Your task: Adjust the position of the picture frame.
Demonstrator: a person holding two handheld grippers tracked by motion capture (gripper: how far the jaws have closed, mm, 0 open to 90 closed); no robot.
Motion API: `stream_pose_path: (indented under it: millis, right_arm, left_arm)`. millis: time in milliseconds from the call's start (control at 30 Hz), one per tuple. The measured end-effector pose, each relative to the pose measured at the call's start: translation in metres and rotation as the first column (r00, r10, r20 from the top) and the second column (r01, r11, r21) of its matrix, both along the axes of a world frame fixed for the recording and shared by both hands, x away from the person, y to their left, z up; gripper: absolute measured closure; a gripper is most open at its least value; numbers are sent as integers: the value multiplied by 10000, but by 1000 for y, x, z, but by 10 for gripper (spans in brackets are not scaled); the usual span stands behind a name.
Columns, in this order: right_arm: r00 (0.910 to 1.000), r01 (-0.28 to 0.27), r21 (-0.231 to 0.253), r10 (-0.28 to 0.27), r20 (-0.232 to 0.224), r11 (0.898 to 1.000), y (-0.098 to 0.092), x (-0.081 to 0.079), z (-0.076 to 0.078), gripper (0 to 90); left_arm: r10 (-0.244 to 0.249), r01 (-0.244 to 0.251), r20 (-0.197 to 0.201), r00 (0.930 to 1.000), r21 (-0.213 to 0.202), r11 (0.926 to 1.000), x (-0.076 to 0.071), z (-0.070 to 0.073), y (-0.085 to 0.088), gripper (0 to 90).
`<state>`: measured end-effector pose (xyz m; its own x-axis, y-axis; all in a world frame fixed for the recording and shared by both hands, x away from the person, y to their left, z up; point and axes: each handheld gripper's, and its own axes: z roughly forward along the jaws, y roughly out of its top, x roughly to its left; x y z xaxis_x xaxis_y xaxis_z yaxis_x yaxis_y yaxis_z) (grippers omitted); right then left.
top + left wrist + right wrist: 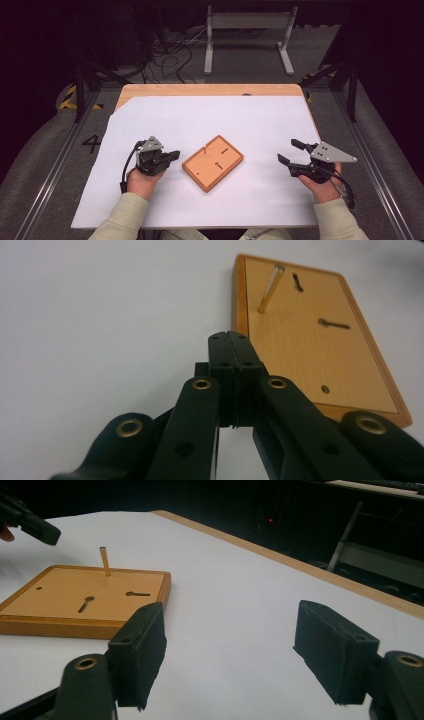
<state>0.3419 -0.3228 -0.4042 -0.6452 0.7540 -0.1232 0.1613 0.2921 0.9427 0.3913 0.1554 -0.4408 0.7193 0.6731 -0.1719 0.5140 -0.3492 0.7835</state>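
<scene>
Nearby, a "4" [91, 144] was marked on the floor. Left gripper [175, 154] fingers were clenched on nothing beside the wooden board [213, 162]; right gripper [290, 151] fingers stood released.

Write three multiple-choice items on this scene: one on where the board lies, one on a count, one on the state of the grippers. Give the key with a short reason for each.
1. Where does the board lie?
A. Between the two grippers
B. Left of both grippers
C. On the floor

2. How many pegs stand up from the board?
A. None
B. One
C. Three

3. How do the grippers stand?
A. Both open
B. Both shut
C. Left gripper shut, right gripper open

Key:
1 A, the high view shows the board on the white sheet with a gripper on each side.
2 B, a single thin peg rises near one edge in both gripper views.
3 C, the left gripper view shows its jaws pressed together on nothing, while the right gripper view shows a wide gap between its pads.
</scene>
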Motion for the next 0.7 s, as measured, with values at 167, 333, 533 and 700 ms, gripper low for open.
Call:
stream_pose_path:
  millis: [167,333,533,700]
  right_arm:
    - [10000,20,-27,-21,-41,10000,-1,-2,0,289]
    - [9999,11,-85,-12,-101,10000,0,-3,-1,286]
    - [10000,1,-86,-2,-98,10000,0,-3,-1,281]
    - [9999,-21,-88,19,-143,10000,1,-3,-1,281]
  left_arm:
    - [23,-8,-401,9992,373,9993,6,-7,-5,897]
    - [-117,160,-594,9982,741,9971,11,-16,-10,897]
    - [-438,512,-867,9953,851,9951,13,-20,-10,898]
    - [-477,563,-1153,9922,723,9958,14,-21,-8,899]
